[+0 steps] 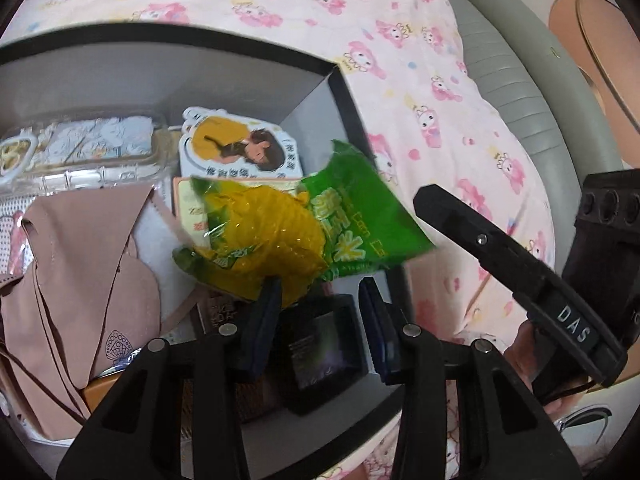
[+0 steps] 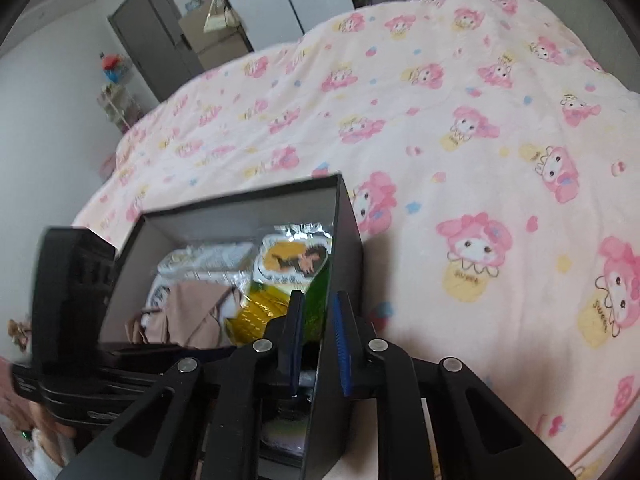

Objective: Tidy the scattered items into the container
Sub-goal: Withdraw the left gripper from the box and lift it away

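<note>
A black box with grey inner walls [image 1: 308,96] sits on the bed and holds several items. A green and yellow corn packet [image 1: 288,228] lies on top of them, its green end over the box's right wall. My left gripper [image 1: 320,288] is open just above the box, its fingers apart behind the packet's near end and holding nothing. My right gripper [image 2: 318,300] is open, its fingers straddling the box's right wall [image 2: 340,240] at the near corner. The packet also shows in the right wrist view [image 2: 264,308].
In the box lie a pink cloth mask [image 1: 80,280], a clear phone case [image 1: 80,152], a cartoon card [image 1: 236,148] and a small black box [image 1: 324,352]. The pink cartoon bedspread [image 2: 460,128] spreads all around. A grey bed edge [image 1: 516,92] runs at the right.
</note>
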Demonstrator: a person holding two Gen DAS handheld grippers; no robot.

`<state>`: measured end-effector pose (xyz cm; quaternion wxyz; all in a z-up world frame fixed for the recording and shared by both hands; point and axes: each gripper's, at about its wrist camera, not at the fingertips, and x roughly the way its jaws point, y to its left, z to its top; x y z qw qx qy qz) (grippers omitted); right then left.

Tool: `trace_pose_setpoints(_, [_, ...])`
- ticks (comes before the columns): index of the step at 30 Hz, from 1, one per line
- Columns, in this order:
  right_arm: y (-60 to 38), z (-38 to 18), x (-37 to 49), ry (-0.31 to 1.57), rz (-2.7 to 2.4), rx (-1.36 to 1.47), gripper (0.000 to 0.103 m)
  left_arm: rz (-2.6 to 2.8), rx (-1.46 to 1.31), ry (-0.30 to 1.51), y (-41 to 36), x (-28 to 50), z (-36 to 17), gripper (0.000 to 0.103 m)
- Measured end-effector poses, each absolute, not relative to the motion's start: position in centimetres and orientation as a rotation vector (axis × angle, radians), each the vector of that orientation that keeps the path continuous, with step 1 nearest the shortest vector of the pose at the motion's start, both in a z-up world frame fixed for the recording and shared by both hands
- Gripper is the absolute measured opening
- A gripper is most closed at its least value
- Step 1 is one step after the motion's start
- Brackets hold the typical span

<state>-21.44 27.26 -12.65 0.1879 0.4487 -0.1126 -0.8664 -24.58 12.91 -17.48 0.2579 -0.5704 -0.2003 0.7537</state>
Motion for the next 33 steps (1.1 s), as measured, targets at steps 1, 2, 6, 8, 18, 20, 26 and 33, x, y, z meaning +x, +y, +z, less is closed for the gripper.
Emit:
trace_pose_setpoints(1, [27.4,-12.5,-21.4,-0.348,-2.423,1.251,0.013,2.049,-1.512,-0.548,12.7,-24.2,-16.8,0.040])
trace_pose_setpoints(2, [27.4,-12.4,-21.4,-0.351,-2.414,1.243,0.013,2.052,-1.489,-0.559,12.4,-23.9,-16.4,0.040])
trace_pose_setpoints(6, [26.8,-12.1,-21.1,-0.333,-2.385,1.232,0.013,2.115,-1.417,-0.617,10.8,-23.4,-14.8,0.040])
trace_pose_setpoints(8, [26.5,-12.3,-21.1,-0.348,-2.354,1.254,0.013,2.126,-1.462,-0.620,10.7,-24.3,-15.4,0.040])
trace_pose_setpoints(18, [27.1,-12.6,-20.7,-0.343,-2.403,1.257,0.013,2.053,-1.496,-0.632,11.2,-24.2,-17.0,0.040])
trace_pose_setpoints(20, [26.9,-12.5,-20.7,-0.334,-2.409,1.241,0.013,2.057,-1.482,-0.649,11.2,-24.1,-16.9,0.040])
trace_pose_setpoints(26, [26.1,-12.0,-21.0,-0.315,-2.407,1.271,0.013,2.107,-1.414,-0.624,11.1,-23.5,-14.7,0.040])
trace_pose_setpoints(33, [24.8,-9.7,-18.5,-0.242,-2.461,1.230,0.013,2.183,-1.355,-0.541,11.2,-20.9,-11.1,0.040])
